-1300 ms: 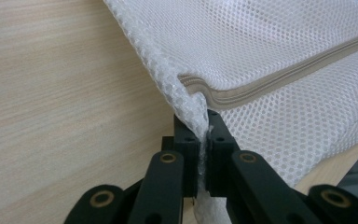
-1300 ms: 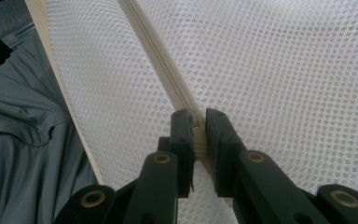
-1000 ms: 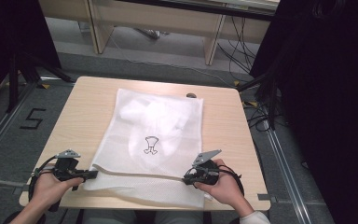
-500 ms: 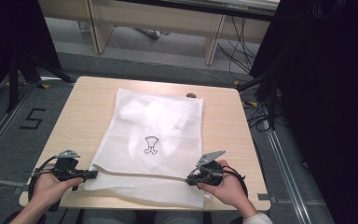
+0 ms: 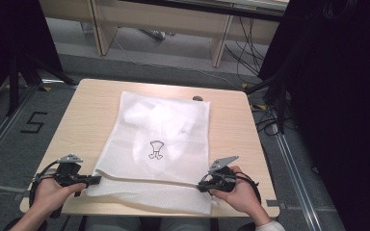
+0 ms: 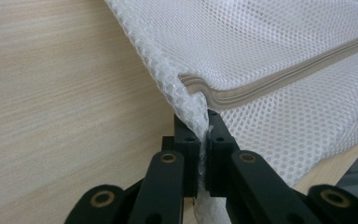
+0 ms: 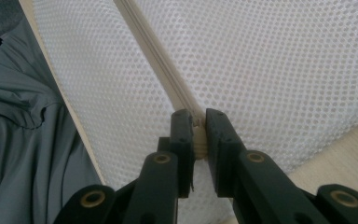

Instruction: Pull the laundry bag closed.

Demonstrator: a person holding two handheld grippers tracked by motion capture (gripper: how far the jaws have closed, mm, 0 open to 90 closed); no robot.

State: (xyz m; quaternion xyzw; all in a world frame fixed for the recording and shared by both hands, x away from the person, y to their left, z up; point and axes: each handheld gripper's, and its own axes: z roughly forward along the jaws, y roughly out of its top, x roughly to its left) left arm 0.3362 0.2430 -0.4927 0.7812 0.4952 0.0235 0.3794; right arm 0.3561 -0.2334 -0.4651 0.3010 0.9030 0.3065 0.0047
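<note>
Where the wooden table [image 5: 86, 115] occupies the centre of the high view, a white mesh bag [image 5: 173, 139] lies flat on it, reaching from the upper middle of the frame to the lower edge of the tabletop. Inside the bag sits a white garment [image 5: 156, 122] bearing a small dark printed figure [image 5: 155, 149] (no lettering can be read on it). A beige zipper [image 5: 144, 179] runs across the bag near its lower end.

At the lower left of the high view, the left gripper [image 5: 94, 180] meets the bag's lower-left corner; in the left gripper view its jaws are pressed together on a fold of mesh [image 6: 200, 116] just beside the zipper end [image 6: 242, 93]. At the lower right, the right gripper [image 5: 203, 184] meets the bag's right edge; in the right gripper view its jaws are clamped narrowly on the zipper [image 7: 168, 79] itself.

On the floor at the left of the high view, a painted "5" [image 5: 33, 122] is legible.
</note>
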